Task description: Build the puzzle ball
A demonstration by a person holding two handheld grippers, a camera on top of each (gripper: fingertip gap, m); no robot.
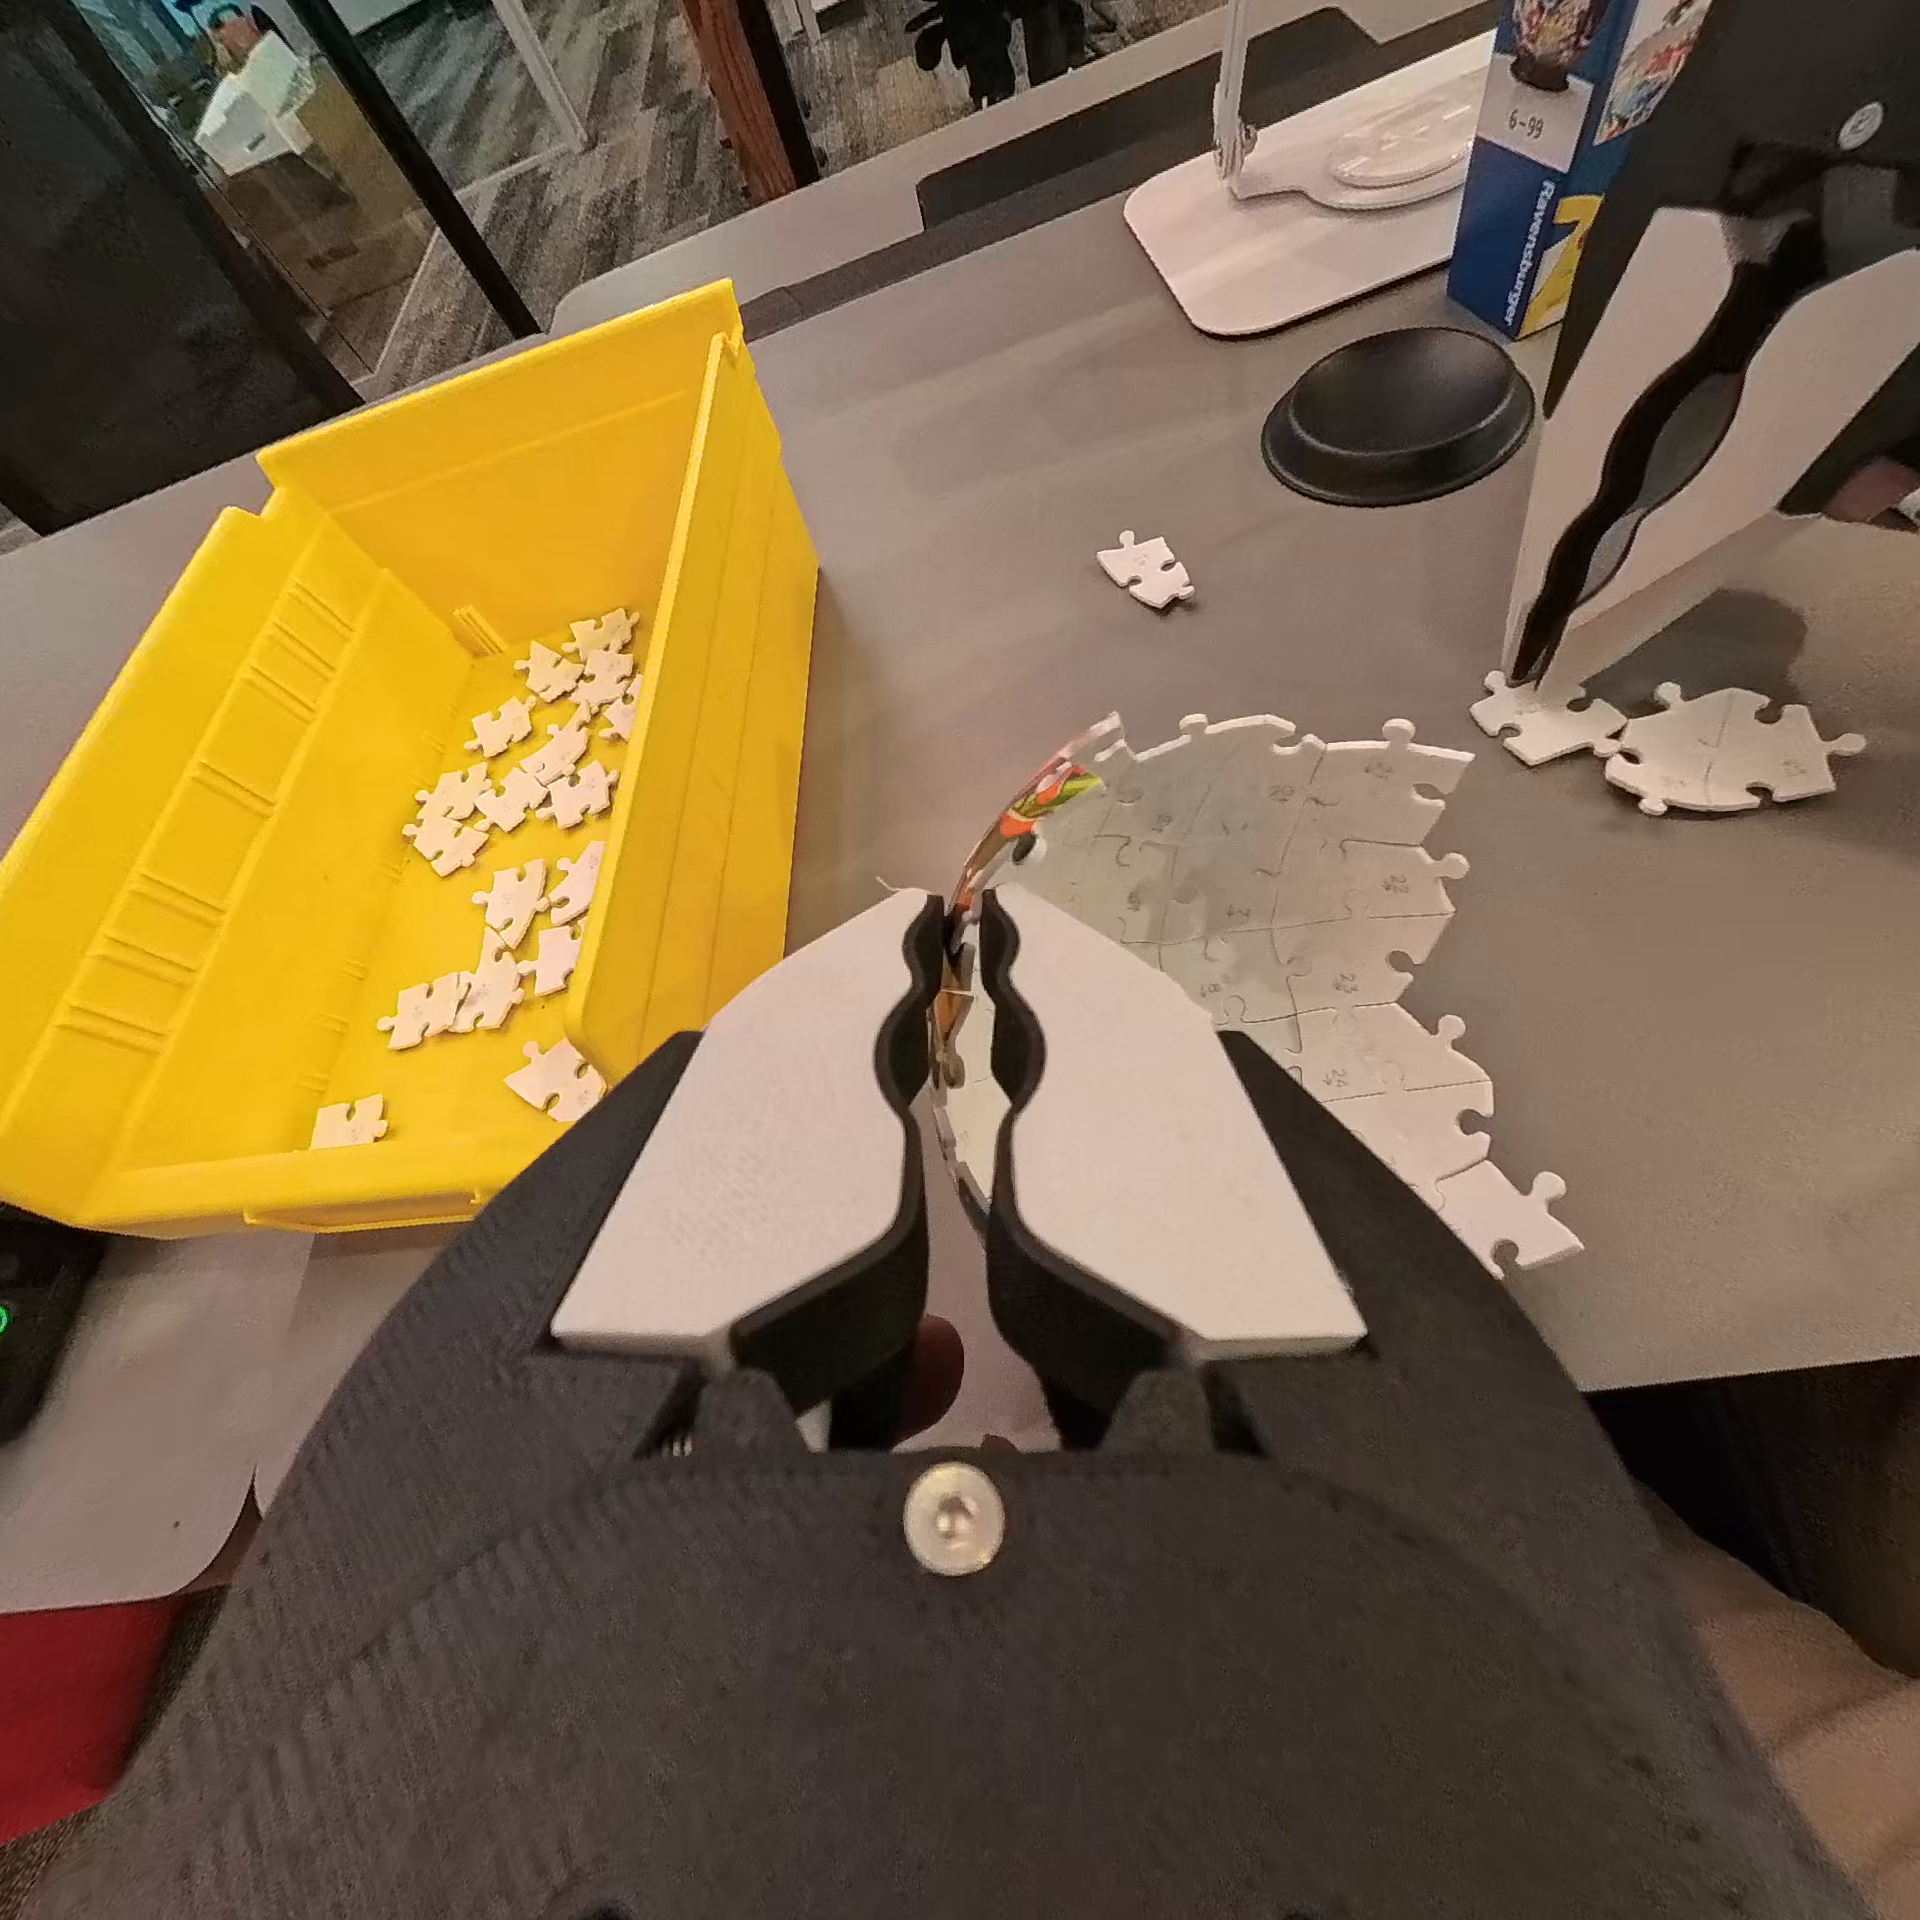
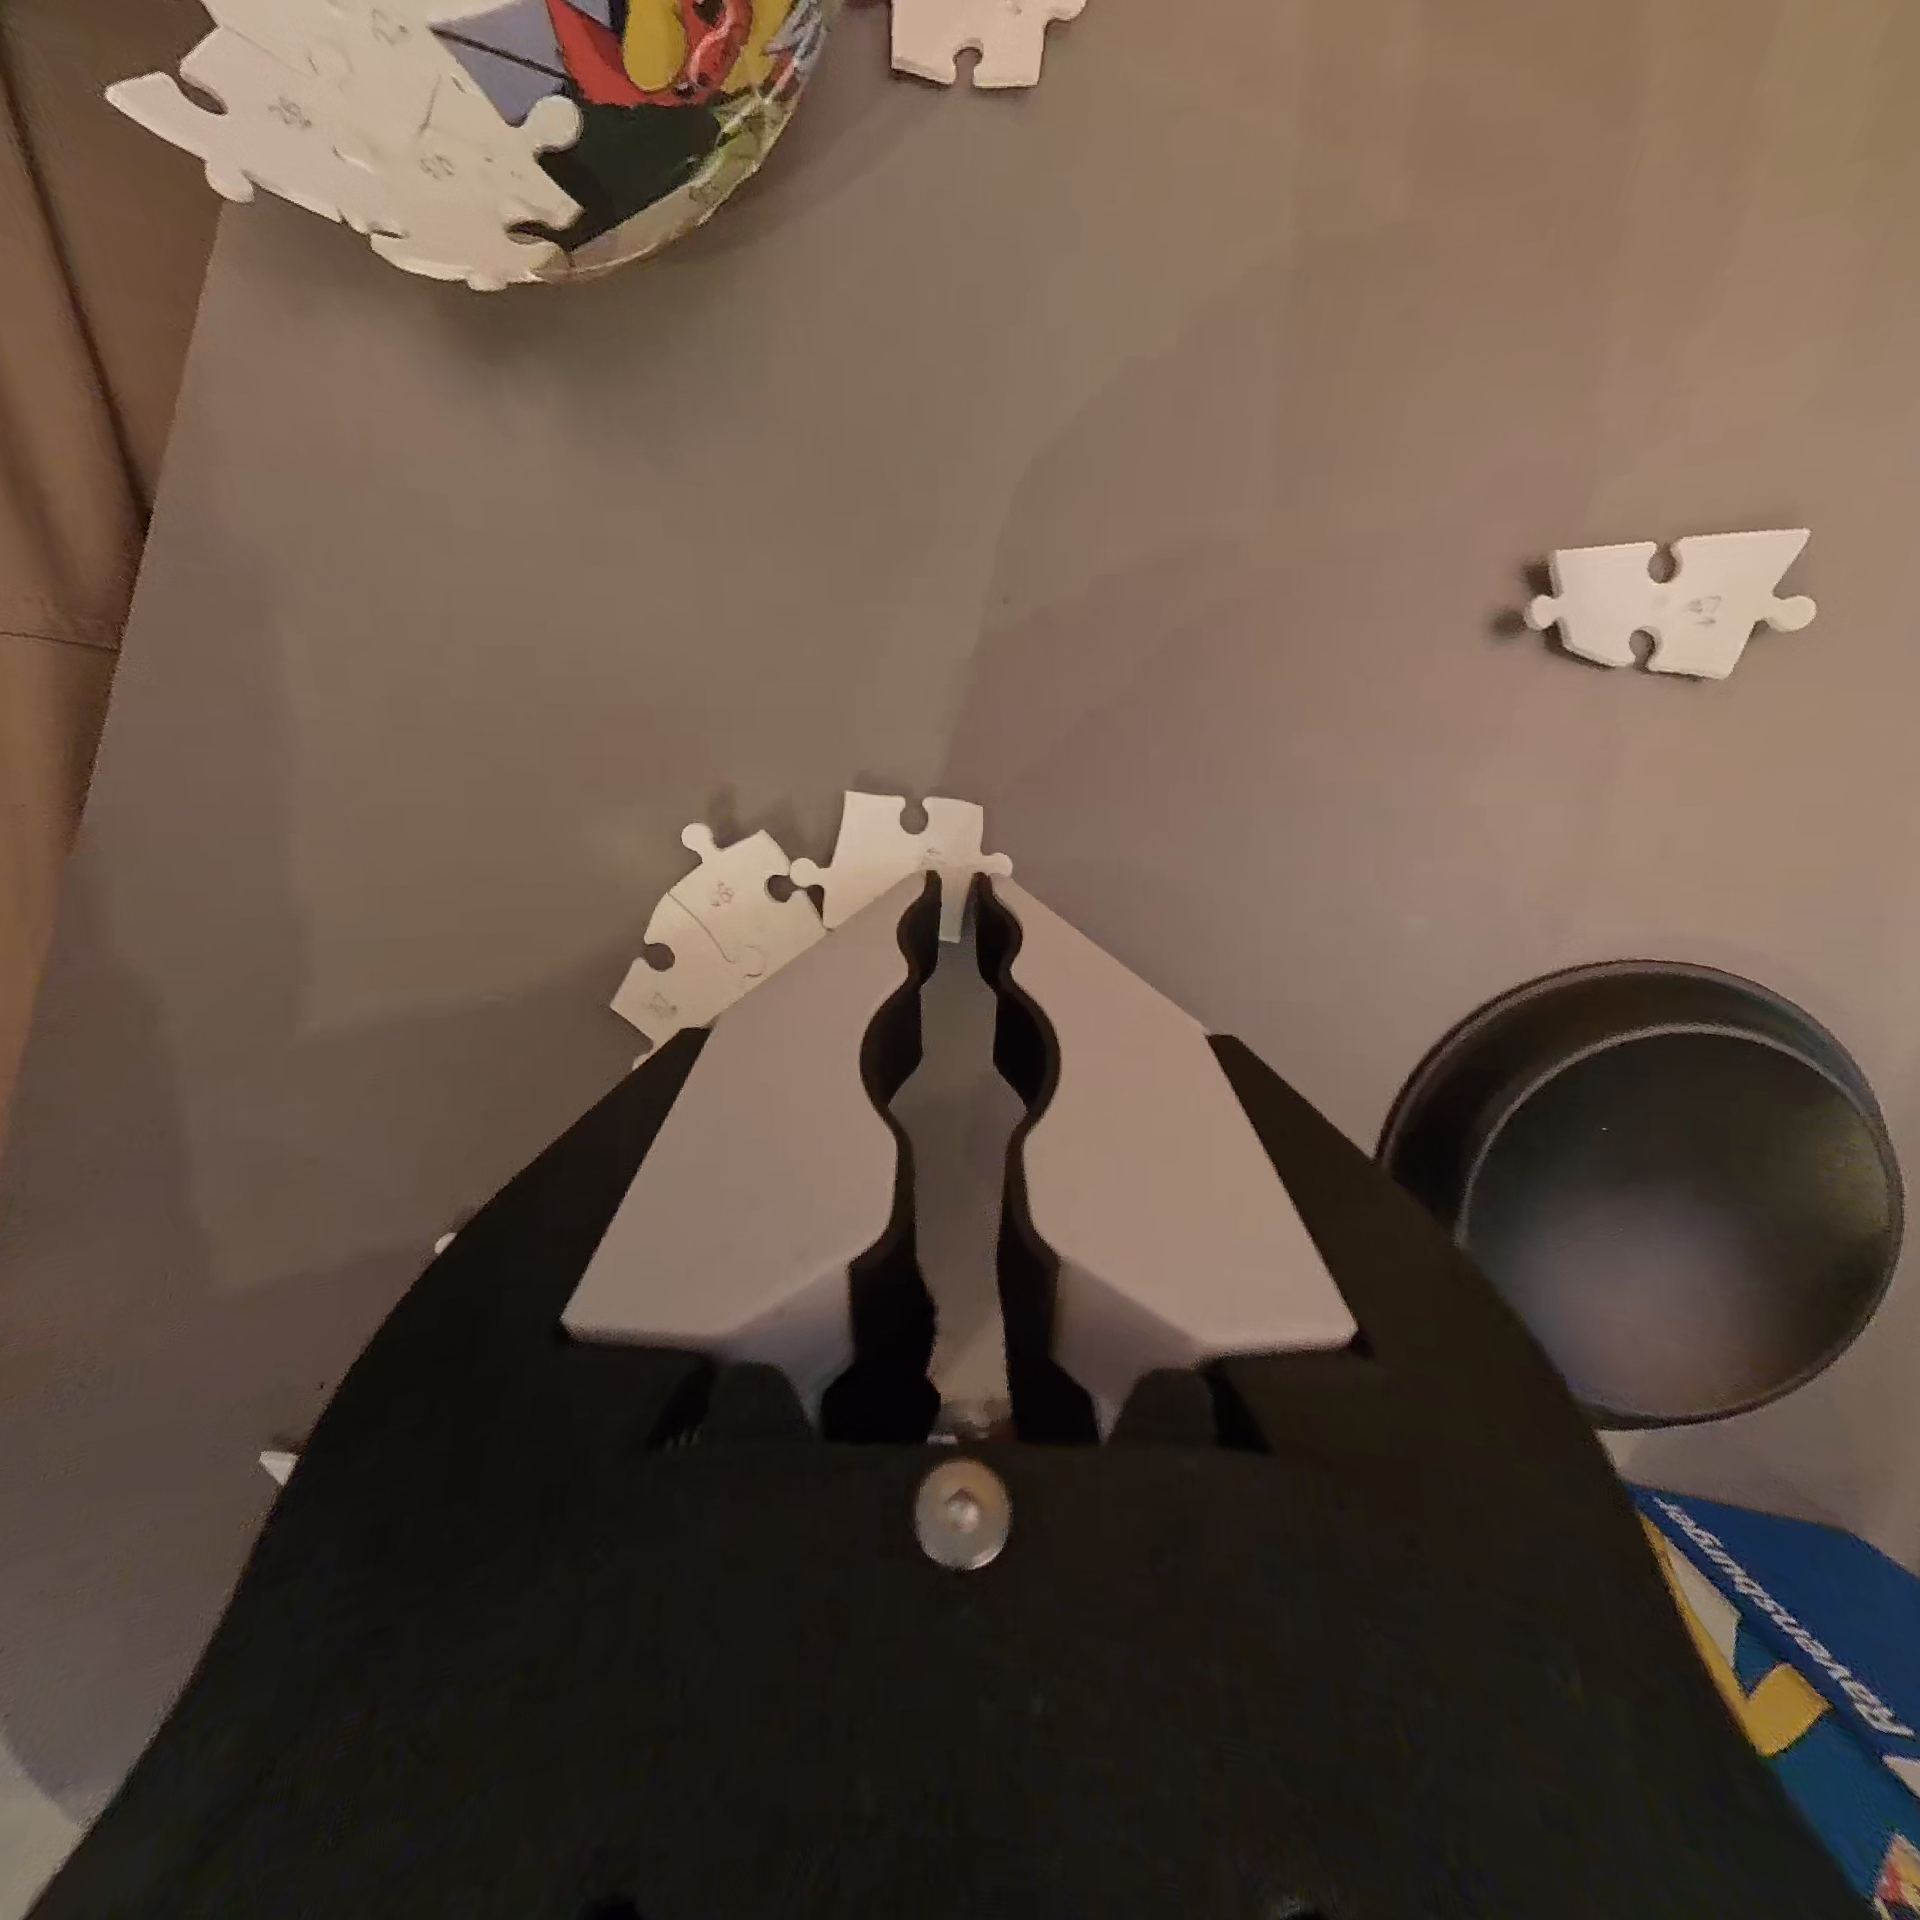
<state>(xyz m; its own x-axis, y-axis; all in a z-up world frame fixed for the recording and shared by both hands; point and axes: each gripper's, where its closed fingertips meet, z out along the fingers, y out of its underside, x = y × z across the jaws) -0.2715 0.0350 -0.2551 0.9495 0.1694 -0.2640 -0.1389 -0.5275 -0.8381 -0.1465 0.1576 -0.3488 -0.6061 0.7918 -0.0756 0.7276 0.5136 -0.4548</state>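
Note:
My left gripper [image 1: 966,909] is shut on the rim of the partly built puzzle ball [image 1: 1299,914], a curved shell with white backs facing up and a coloured print outside. The shell rests on the grey table and also shows at the top left of the right wrist view [image 2: 436,135]. My right gripper [image 2: 956,883] points down at the table, its tips closed on the edge of a white puzzle piece [image 2: 894,842]. The piece lies beside a small joined section [image 2: 717,935]. The left wrist view shows this gripper [image 1: 1529,673] over that piece [image 1: 1548,722].
A yellow bin [image 1: 717,623] on the left holds several loose white pieces [image 1: 520,810]. A single piece [image 1: 1146,566] and a joined pair [image 2: 1673,613] lie on the table. A black round stand [image 1: 1397,410], a blue puzzle box [image 1: 1527,187] and a white base [image 1: 1299,239] stand behind. The grippers' ends are close to 20 cm from one another. To reach the white base [image 1: 1299,239] in a straight line is about 25 cm for my right fingers, about 40 cm for my left.

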